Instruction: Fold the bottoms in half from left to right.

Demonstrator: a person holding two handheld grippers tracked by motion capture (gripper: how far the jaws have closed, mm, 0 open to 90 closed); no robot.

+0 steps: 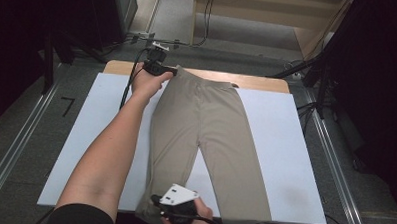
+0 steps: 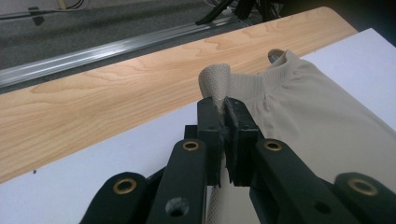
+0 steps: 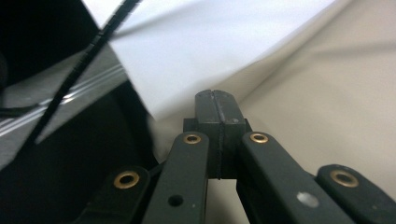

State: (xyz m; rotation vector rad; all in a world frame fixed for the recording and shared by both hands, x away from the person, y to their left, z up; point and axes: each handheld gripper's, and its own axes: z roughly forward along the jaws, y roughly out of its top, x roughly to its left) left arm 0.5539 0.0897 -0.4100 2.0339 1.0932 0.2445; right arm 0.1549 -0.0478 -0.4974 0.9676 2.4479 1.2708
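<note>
Trousers [image 1: 206, 127], one pair: left claw [image 2: 223, 103] pinches waistband, right claw [image 3: 217, 100] clamped together.

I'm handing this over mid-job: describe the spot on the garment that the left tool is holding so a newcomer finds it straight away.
Start at the white sheet covering the wooden table; beige trousers lie flat on it, waist at the far end. At the waist's left corner, the left tool is shut on the ribbed waistband. That pinched corner stands up in a fold, while the rest of the waistband lies flat.
</note>
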